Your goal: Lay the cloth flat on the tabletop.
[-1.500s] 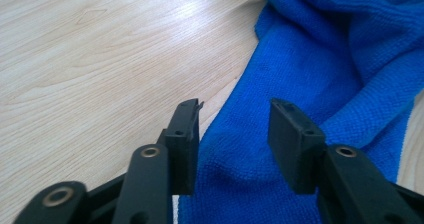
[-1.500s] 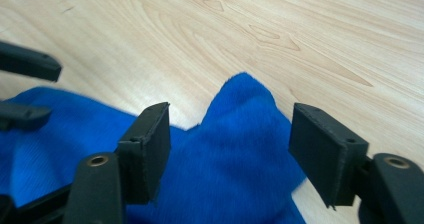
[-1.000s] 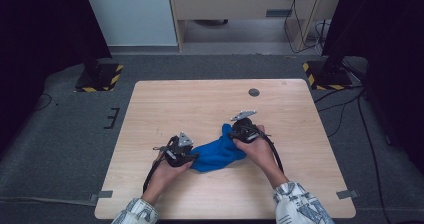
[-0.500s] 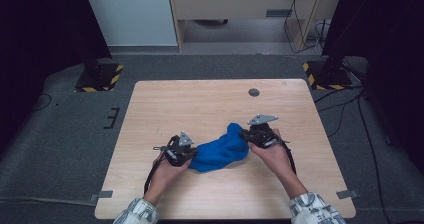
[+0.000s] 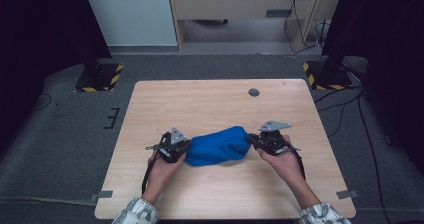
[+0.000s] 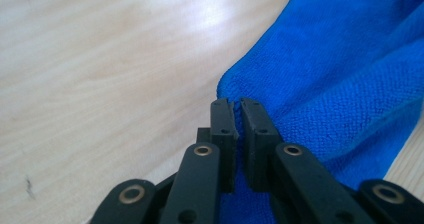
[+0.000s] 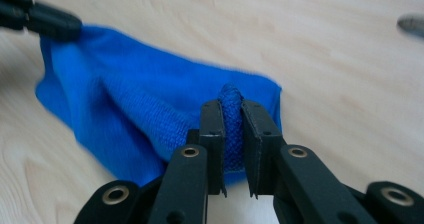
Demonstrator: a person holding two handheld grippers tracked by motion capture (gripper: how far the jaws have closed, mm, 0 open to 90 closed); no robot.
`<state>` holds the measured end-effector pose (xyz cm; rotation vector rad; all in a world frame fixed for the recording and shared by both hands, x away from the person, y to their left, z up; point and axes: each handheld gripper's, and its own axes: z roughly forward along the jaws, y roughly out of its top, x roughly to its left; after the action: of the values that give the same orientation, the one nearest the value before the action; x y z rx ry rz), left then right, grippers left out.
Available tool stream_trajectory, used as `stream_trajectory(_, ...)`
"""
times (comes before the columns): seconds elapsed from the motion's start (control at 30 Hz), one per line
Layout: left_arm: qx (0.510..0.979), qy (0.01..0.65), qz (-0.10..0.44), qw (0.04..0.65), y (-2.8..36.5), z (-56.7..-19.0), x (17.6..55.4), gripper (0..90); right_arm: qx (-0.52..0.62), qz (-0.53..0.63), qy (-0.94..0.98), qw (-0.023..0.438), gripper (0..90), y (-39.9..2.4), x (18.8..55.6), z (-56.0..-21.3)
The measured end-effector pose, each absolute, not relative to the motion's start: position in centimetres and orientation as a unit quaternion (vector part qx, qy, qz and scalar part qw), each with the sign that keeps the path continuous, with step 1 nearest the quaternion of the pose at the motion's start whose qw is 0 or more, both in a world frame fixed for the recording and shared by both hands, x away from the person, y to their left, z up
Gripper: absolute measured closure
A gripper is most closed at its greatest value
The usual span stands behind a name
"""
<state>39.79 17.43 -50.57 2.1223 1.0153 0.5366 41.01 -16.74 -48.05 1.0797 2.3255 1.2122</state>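
1. On the pale wooden table (image 5: pixel 210 104), near its front middle, the soft blue microfibre cloth (image 5: pixel 218 145) lay bunched between the two hand-held grippers, and it rested on the wood.

2. Compared with a second earlier, the cloth had changed shape: before it was a compact heap close to the right hand, and now it was drawn out into a longer roll from left to right.

3. The left gripper (image 6: pixel 233 106) had just been closing, and its jaws were now shut on the left edge of the blue cloth, with a thin fold pinched between the pads. In the high view this gripper (image 5: pixel 184 146) kept nearly the same place as before.

4. The right gripper (image 7: pixel 231 109) was clamped on a thick pleat of the same cloth, which stood up between its jaws. In the high view this gripper (image 5: pixel 252 142) had travelled to the right, away from the other one.

5. I judge that the work was to spread or unfold the cloth: both ends were now secured, so a further pull apart could open it. The middle part was still crumpled, so the spreading was not yet finished.

6. A small dark round disc (image 5: pixel 254 92) lay far behind, untouched.
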Motion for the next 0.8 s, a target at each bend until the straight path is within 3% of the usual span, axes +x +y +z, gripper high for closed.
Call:
stream_trajectory(0.23,0.83,0.391,0.198,0.346,16.9,-51.3,40.1,82.9,0.392,0.381,0.828,0.125,77.3,-18.0,39.8,-50.7)
stream_trajectory(0.3,0.829,0.39,0.198,0.348,16.9,-51.2,40.2,83.4,0.394,0.384,0.826,0.121,71.6,-18.1,39.9,-50.8)
stream_trajectory(0.33,0.828,0.391,0.198,0.35,16.9,-51.2,40.1,83.7,0.391,0.384,0.828,0.121,60.0,-18.1,40.1,-50.5)
stream_trajectory(0.37,0.827,0.391,0.199,0.352,16.8,-51.1,40.1,83.8,0.391,0.386,0.826,0.124,55.2,-17.9,40.2,-50.3)
stream_trajectory(0.4,0.827,0.391,0.199,0.352,16.8,-51.1,40.1,83.8,0.391,0.386,0.826,0.124,55.2,-17.9,40.2,-50.3)
stream_trajectory(0.47,0.825,0.389,0.202,0.356,16.8,-51.0,40.1,84.0,0.389,0.394,0.823,0.128,42.2,-17.8,40.5,-49.5)
stream_trajectory(0.53,0.822,0.39,0.205,0.36,16.8,-50.9,40.0,84.0,0.393,0.404,0.815,0.134,36.9,-17.7,40.9,-48.7)
stream_trajectory(0.63,0.819,0.392,0.21,0.363,16.9,-50.7,40.0,84.1,0.396,0.406,0.812,0.14,34.6,-17.7,41.4,-48.1)
stream_trajectory(0.7,0.819,0.392,0.209,0.363,16.8,-50.7,40.0,84.2,0.403,0.404,0.808,0.144,37.3,-17.5,42.3,-47.9)
stream_trajectory(0.73,0.82,0.391,0.208,0.364,16.7,-50.8,40.0,84.2,0.406,0.401,0.808,0.145,44.1,-17.3,43.3,-47.9)
stream_trajectory(0.8,0.82,0.39,0.207,0.364,16.6,-50.8,39.9,84.2,0.408,0.399,0.809,0.144,45.8,-17.2,43.6,-48.0)
